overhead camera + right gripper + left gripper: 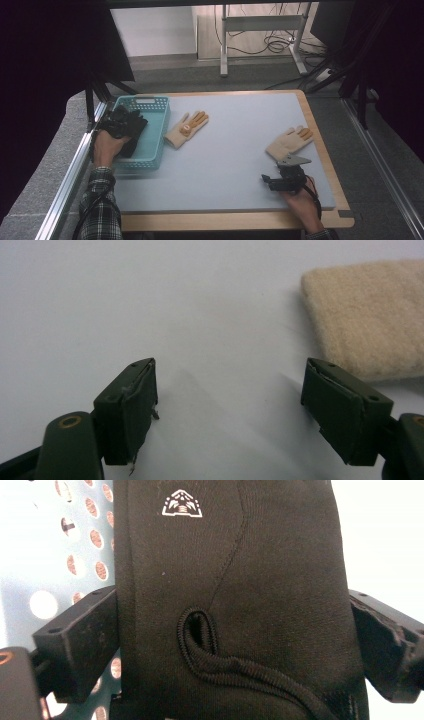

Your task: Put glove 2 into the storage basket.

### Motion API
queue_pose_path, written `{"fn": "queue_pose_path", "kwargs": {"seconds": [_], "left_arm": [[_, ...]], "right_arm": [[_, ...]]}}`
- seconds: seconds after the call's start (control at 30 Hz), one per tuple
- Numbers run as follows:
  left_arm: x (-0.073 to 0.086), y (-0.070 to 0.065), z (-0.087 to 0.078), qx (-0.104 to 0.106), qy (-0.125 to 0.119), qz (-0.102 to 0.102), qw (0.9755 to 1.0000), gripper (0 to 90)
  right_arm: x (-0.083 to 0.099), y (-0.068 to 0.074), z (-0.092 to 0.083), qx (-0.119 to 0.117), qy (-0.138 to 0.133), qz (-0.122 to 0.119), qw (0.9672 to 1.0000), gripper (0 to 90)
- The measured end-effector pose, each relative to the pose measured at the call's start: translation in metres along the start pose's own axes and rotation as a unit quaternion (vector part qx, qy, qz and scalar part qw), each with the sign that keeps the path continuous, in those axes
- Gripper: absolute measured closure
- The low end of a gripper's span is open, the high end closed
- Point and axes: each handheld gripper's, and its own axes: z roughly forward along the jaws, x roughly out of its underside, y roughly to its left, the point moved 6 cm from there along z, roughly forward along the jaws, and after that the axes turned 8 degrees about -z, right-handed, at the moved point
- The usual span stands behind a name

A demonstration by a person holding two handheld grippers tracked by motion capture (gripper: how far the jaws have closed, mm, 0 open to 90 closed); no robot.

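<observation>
A black glove point(133, 133) lies in the blue basket point(150, 102) at the table's left. My left gripper point(120, 125) reaches into that basket over it. In the left gripper view the black glove point(280, 570), with a small white logo, lies flat between the wide-spread jaws of the left gripper point(230, 625), which is open and does not pinch it. Two cream gloves with orange fingers lie on the mat, one point(186, 128) beside the basket and one point(289, 141) at the right. My right gripper point(280, 172) rests open just below the right one, whose cream cuff point(370, 315) lies ahead of the right gripper point(230, 390).
The perforated blue basket wall point(60, 555) stands behind the black glove. The grey mat point(235, 150) covers the wooden table point(320, 135). Metal rails run along both sides, and a desk frame with cables stands beyond the far edge.
</observation>
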Motion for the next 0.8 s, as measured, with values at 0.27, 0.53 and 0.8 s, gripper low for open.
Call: {"fn": "queue_pose_path", "kwargs": {"seconds": [0.27, 0.53, 0.8], "left_arm": [[0.003, 0.003, -0.017, 0.023, -0.035, -0.010, 0.9991, 3.6], [0.008, 0.003, -0.031, 0.070, -0.078, -0.012, 0.9944, 4.1], [0.009, -0.012, -0.048, 0.114, -0.131, 0.003, 0.9848, 3.5]], "right_arm": [[0.000, 0.000, 0.000, 0.000, 0.000, 0.000, 1.0000, 21.9], [0.000, 0.000, 0.000, 0.000, 0.000, 0.001, 1.0000, 21.8], [0.000, 0.000, 0.000, 0.000, 0.000, 0.001, 1.0000, 21.9]]}}
